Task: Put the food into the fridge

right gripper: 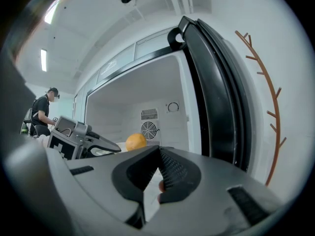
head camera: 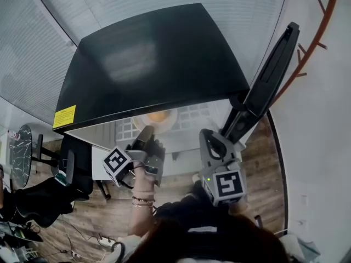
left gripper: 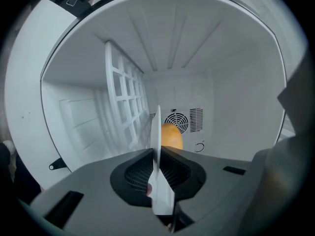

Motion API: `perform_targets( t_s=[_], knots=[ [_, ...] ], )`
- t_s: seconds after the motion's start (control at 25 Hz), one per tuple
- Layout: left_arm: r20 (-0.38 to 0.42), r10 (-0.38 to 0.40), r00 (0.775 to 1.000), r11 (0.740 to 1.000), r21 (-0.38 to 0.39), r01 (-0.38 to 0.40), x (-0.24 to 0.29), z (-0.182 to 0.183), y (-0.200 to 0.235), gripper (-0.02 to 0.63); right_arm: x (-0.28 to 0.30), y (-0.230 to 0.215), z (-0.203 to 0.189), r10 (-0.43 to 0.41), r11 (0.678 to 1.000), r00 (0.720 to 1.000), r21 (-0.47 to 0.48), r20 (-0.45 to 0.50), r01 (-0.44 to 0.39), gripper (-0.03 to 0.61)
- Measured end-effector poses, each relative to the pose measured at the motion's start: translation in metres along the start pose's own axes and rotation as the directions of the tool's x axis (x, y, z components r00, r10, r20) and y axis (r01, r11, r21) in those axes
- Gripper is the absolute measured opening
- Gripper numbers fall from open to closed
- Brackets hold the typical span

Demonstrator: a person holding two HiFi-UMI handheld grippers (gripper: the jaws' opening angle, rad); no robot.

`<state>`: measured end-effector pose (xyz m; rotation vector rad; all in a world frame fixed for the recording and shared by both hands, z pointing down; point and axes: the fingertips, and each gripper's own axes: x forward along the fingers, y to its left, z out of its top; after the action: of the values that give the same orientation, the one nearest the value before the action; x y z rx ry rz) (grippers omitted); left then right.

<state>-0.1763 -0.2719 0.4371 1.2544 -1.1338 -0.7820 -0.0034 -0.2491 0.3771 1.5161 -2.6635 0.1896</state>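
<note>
While the left gripper pinches the rim of the plate, the orange on it sits inside the open fridge, over the white wire shelf. Gripping only the rim keeps the jaws clear of the fruit and lets the plate go in level. Whether the plate rests on the shelf I cannot tell. The right gripper, jaws pressed together and empty, hangs beside the door, probably placed to swing it closed.

The left gripper pinches a white plate edge-on. An orange sits just beyond the jaws, with a fan grille behind it.
</note>
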Motion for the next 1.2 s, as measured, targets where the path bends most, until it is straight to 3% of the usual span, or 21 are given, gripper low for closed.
perform_targets(
  t_s=[1.2],
  knots=[
    [-0.054, 0.042, 0.998, 0.994, 0.101, -0.036, -0.001, -0.006, -0.007, 0.063, 0.012, 0.002, -0.001, 0.028, 0.999, 1.000, 0.020, 0.005, -0.028, -0.005]
  ],
)
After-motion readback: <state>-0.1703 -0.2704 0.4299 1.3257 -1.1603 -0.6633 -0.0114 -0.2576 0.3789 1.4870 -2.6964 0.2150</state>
